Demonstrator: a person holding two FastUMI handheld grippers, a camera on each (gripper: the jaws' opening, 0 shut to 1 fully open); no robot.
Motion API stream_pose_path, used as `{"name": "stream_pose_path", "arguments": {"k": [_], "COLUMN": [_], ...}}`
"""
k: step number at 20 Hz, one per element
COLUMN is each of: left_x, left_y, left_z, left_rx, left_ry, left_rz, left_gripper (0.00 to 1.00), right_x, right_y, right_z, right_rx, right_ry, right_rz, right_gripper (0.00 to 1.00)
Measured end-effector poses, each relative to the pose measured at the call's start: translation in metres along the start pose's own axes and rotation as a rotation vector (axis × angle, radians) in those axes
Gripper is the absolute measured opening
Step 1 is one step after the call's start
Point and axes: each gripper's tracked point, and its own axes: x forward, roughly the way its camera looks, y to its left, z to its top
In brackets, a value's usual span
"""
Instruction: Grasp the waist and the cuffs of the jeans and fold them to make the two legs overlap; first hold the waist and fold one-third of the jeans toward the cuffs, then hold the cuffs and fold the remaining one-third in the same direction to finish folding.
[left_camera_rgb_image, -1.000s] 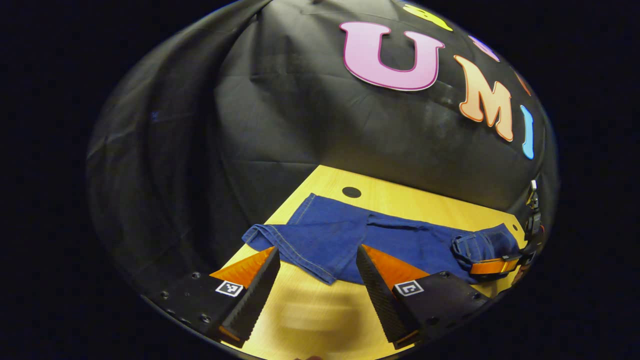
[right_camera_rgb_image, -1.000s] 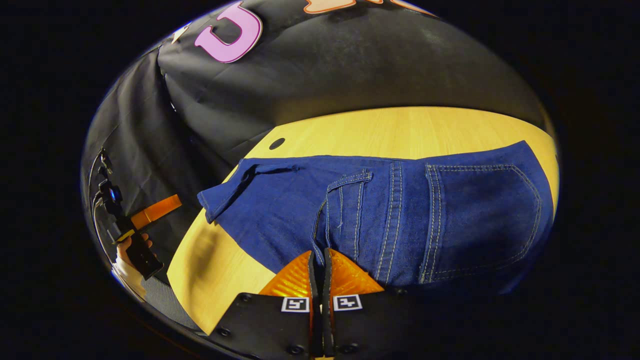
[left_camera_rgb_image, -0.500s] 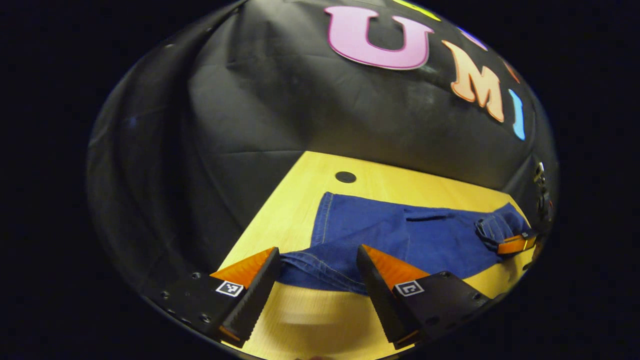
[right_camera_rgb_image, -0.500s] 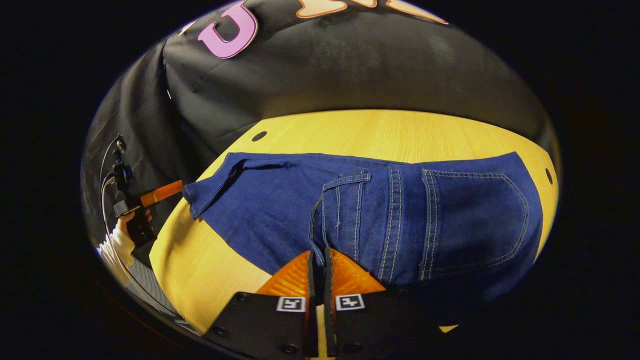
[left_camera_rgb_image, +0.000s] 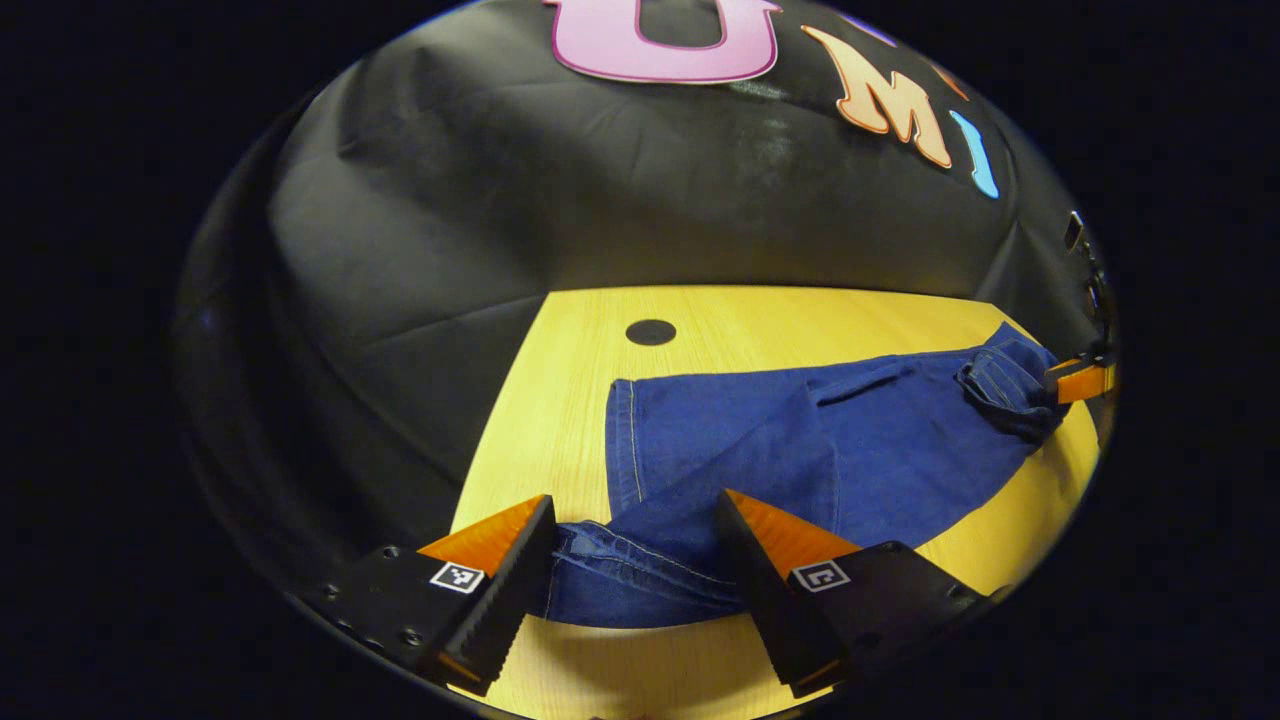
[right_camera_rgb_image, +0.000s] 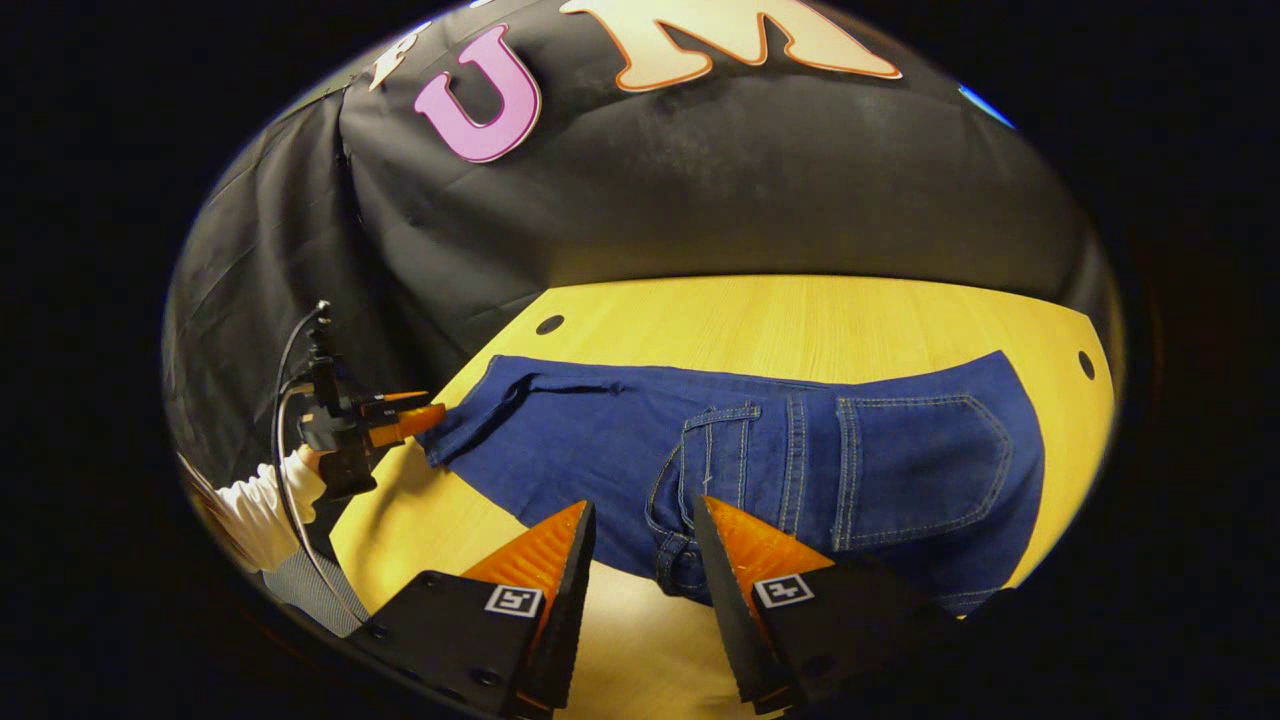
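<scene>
Across the wooden table (right_camera_rgb_image: 800, 310) the blue jeans (right_camera_rgb_image: 780, 460) lie flat, running from about nine o'clock to three o'clock in the right gripper view, with the yellow wood bare beyond them toward twelve o'clock. The back pocket (right_camera_rgb_image: 920, 470) sits toward three o'clock, and the belt loops and waistband seams bunch near six o'clock. In the left gripper view the jeans (left_camera_rgb_image: 800, 440) stretch from the centre out to three o'clock, one leg laid slantwise over the other, with the cuff end (left_camera_rgb_image: 640, 575) gathered at six o'clock.

The left gripper (left_camera_rgb_image: 635, 590) has its fingers spread apart, with the cuff end lying between them on the table; whether either finger touches the cloth cannot be told. The right gripper (right_camera_rgb_image: 640, 590) also has its fingers spread, standing either side of the bunched waistband (right_camera_rgb_image: 675, 560) without pinching it.

Seen at nine o'clock in the right gripper view, the left gripper (right_camera_rgb_image: 405, 420) is held in a hand (right_camera_rgb_image: 310, 460) with a white sleeve (right_camera_rgb_image: 255, 505), its tips just at the far end of the jeans. At three o'clock in the left gripper view, the right gripper (left_camera_rgb_image: 1080, 380) shows close beside the crumpled waist.

Small dark round holes mark the table: one hole (left_camera_rgb_image: 650, 332) at twelve o'clock of the jeans in the left gripper view.
</scene>
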Motion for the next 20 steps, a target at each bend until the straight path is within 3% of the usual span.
{"name": "stream_pose_path", "arguments": {"k": [4, 7, 8, 10, 12, 14, 15, 20], "left_x": [0.009, 0.008, 0.008, 0.008, 0.009, 0.008, 0.009, 0.009], "left_y": [-0.001, -0.002, -0.004, -0.019, -0.024, -0.028, -0.028, -0.031], "left_z": [-0.012, -0.015, -0.016, -0.014, -0.016, -0.014, -0.013, -0.01], "left_rx": [0.014, -0.01, -0.019, -0.026, -0.017, -0.069, -0.085, -0.144], "left_ry": [0.06, 0.061, 0.064, 0.049, 0.032, 0.014, 0.011, 0.014], "left_rz": [-0.014, -0.011, -0.013, -0.029, -0.023, -0.025, -0.027, 0.028], "left_gripper": [0.96, 0.95, 0.95, 0.83, 0.58, 0.44, 0.33, 0.07], "right_x": [-0.012, -0.015, -0.015, -0.015, -0.016, -0.015, -0.014, -0.019], "right_y": [-0.011, -0.016, -0.017, -0.016, -0.016, -0.017, -0.018, -0.017], "right_z": [-0.008, -0.014, -0.016, -0.017, -0.017, -0.017, -0.016, -0.014], "right_rx": [0.002, 0.037, 0.049, 0.066, 0.082, 0.093, 0.097, 0.103], "right_ry": [0.013, 0.015, 0.016, 0.009, 0.002, -0.003, -0.006, -0.02], "right_rz": [-0.049, -0.069, -0.073, -0.074, -0.073, -0.076, -0.079, -0.075], "right_gripper": [0.63, 0.56, 0.68, 0.66, 0.61, 0.56, 0.56, 0.56]}}
